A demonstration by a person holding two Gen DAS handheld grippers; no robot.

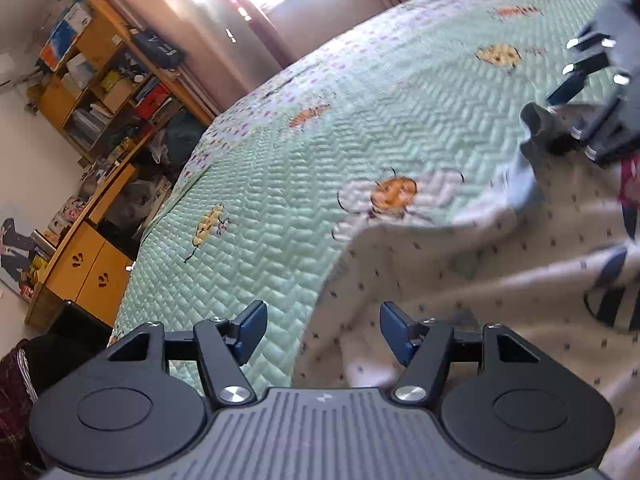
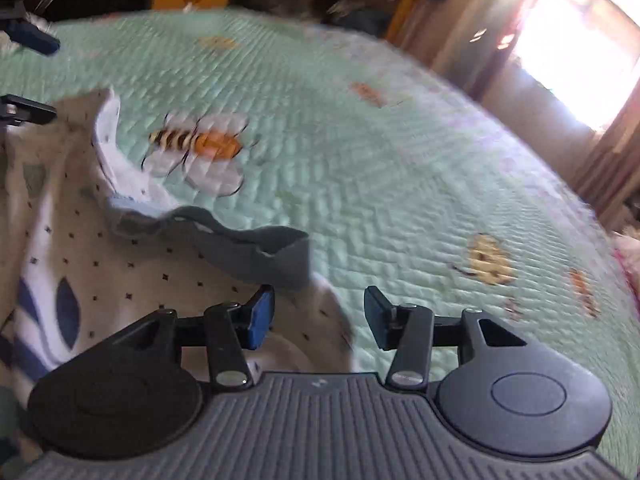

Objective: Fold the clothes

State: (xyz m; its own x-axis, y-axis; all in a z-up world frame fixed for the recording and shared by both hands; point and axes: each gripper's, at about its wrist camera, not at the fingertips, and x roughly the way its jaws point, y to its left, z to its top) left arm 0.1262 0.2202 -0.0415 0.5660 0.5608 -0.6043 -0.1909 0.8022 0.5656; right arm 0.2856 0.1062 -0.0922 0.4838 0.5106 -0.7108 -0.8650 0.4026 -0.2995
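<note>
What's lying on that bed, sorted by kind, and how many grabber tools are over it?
Garments: 1, the white dotted garment with a grey cuff
Quilts: 1, the green bee quilt
Grabbers: 2, left gripper, right gripper
Total: 4

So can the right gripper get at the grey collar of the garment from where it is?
Probably yes. The right gripper is open with nothing between its fingers, and the grey collar lies just ahead of it on the quilt, uncovered. The left gripper is off at the garment's far edge.

Left gripper and right gripper: black linkage arms with silver screws, blue pads at 12 o'clock, round black discs flanking a ribbed grey body.
</note>
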